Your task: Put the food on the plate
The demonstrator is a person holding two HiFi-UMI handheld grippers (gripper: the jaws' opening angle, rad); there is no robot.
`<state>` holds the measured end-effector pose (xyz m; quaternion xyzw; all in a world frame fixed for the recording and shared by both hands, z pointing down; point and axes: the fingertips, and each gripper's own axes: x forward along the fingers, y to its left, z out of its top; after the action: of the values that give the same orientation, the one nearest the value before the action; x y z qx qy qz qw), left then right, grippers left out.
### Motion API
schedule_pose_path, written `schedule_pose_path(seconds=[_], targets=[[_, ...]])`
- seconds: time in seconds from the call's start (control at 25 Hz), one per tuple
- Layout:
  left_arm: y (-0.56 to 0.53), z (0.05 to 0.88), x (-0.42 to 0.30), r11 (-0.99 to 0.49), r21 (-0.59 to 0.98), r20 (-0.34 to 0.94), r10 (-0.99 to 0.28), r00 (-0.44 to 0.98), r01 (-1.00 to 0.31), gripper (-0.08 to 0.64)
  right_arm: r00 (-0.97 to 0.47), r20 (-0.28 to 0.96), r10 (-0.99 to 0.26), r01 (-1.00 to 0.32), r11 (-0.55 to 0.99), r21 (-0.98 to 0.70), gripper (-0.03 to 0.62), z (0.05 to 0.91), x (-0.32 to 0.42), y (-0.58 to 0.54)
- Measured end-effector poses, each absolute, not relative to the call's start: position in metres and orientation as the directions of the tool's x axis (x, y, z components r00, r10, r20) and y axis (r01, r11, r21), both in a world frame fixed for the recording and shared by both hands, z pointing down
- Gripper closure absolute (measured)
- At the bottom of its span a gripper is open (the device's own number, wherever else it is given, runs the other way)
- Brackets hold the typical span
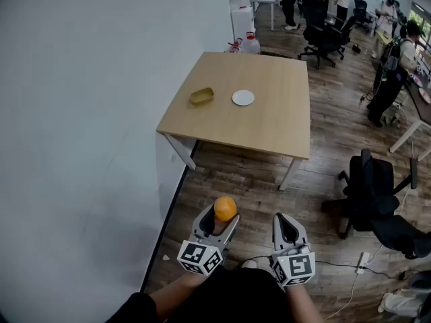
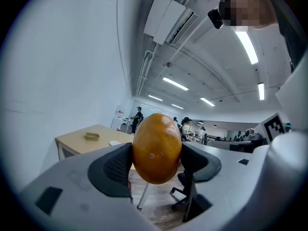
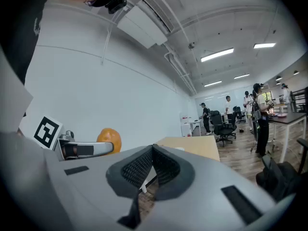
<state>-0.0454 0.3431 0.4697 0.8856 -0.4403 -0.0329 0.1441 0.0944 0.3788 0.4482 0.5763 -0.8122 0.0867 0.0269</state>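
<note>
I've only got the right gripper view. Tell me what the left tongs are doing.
Observer: The left tongs are clamped on an orange, with a pad on each side.
Operator: Give me the plate's location.
Observer: The white plate sits on the wooden table ahead, well beyond the tongs.
Operator: Report what's on or near it.
Observer: The plate is bare. A yellow container lies apart from it, at its left in the head view.

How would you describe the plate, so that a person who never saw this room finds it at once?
Look at the light wooden table against the white wall. Two things lie on it: the plate is the small, round, white one, right of the yellowish dish.
</note>
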Motion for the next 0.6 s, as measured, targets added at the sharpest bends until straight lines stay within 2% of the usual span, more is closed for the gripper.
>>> schedule_pose_path(seconds=[0.16, 0.6], targets=[[0.349, 0.475, -0.049, -0.551, 0.287, 0.078, -0.802, 0.593, -0.784, 0.245, -0.340, 0.127, -0.932, -0.939, 0.331, -0.091, 0.537, 0.449, 0.100, 0.384], [0.332, 0.489, -0.052, -0.522, 0.282, 0.097, -0.819, 0.565, -0.805, 0.245, -0.349, 0.142, -0.926, -0.931, 0.326, -0.164, 0.537, 0.466, 0.115, 0.360]])
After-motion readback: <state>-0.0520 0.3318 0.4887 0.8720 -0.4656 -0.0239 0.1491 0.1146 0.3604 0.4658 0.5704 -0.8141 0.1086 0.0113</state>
